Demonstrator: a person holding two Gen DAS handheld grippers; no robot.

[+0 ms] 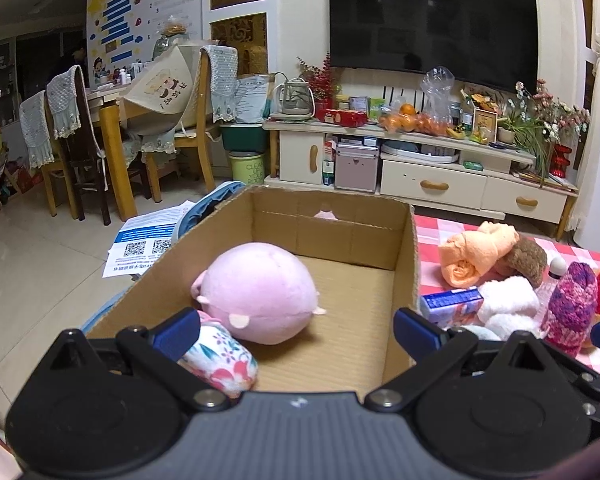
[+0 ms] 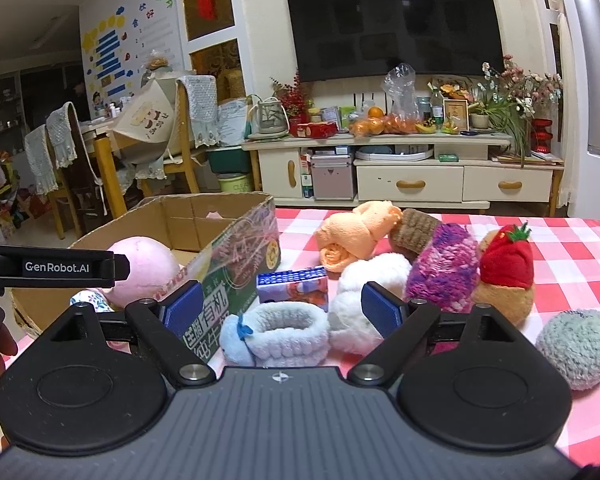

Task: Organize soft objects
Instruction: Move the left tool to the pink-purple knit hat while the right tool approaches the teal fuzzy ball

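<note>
Crowding right gripper (image 2: 282, 304): headband (image 2: 288, 332); carton (image 2: 236, 280).

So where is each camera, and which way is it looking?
Left wrist: on the left gripper, looking into the cardboard box at the pink plush; own open fingers show.
Right wrist: on the right gripper, over the checkered tablecloth facing soft toys; own fingers show.
Shared: box, pink plush, orange cloth, TV.

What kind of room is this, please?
Most likely a home living room with a dining corner: a wall television above a cream cabinet, wooden dining chairs, and a checked tablecloth.
</note>
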